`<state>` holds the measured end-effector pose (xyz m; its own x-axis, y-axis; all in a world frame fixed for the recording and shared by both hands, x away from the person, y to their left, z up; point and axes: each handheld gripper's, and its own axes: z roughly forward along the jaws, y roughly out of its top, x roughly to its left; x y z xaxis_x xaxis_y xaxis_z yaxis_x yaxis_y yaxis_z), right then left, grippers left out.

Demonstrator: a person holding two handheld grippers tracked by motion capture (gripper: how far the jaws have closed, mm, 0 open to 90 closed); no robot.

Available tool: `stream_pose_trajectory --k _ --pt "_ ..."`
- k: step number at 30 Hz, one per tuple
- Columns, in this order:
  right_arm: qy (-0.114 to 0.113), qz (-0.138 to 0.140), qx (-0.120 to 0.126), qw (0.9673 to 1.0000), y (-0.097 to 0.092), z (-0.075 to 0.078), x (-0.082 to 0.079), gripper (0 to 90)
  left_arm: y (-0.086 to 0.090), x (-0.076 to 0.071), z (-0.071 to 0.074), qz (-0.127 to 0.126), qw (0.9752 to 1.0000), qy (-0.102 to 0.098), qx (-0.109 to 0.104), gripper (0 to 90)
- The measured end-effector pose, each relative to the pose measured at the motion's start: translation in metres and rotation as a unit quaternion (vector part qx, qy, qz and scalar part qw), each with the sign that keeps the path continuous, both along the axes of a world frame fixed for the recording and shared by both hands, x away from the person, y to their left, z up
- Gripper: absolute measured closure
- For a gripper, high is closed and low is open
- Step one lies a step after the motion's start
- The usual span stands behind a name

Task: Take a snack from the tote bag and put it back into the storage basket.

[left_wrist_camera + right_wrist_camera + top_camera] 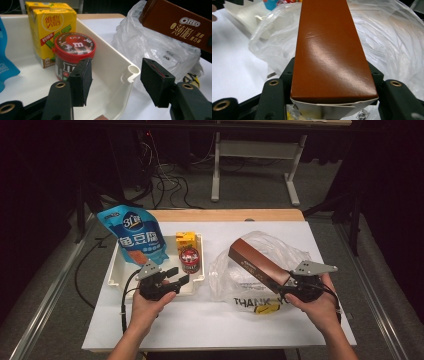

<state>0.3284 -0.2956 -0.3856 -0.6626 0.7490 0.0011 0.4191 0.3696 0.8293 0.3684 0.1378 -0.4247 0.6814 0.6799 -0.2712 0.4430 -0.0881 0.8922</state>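
White table (200,320): snacks (189,259) in tray (114,272)

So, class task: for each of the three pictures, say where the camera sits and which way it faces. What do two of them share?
High view: above the person's side, looking forward and down on the white table; both forearms, left gripper and right gripper show.
Left gripper view: rides the left gripper, facing the tray, candy jar and yellow carton past its open jaws.
Right gripper view: rides the right gripper, looking along the clamped brown box.
Shared: the brown box and plastic bag.
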Motion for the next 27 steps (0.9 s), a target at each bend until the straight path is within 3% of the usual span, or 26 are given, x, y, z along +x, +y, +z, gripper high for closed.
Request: stream_pose_trajectory --k 4,8,14,27 --pt "0.000 0.013 0.007 0.9999 0.002 0.002 -0.003 45.9 -0.002 -0.001 0.003 -0.012 0.9998 -0.015 -0.004 38.8" --pt "0.001 0.028 0.008 0.9996 0.007 0.003 -0.004 45.9 -0.004 -0.002 0.003 -0.032 0.9994 -0.011 -0.002 33.5" --pt "0.001 0.045 0.004 0.9990 0.014 0.004 -0.006 45.9 -0.014 -0.004 0.006 -0.058 0.9980 -0.012 0.023 15.5" --pt "0.004 0.090 -0.002 0.9959 0.019 -0.001 -0.011 45.9 -0.028 -0.005 0.011 -0.086 0.9950 -0.021 0.045 11.9"
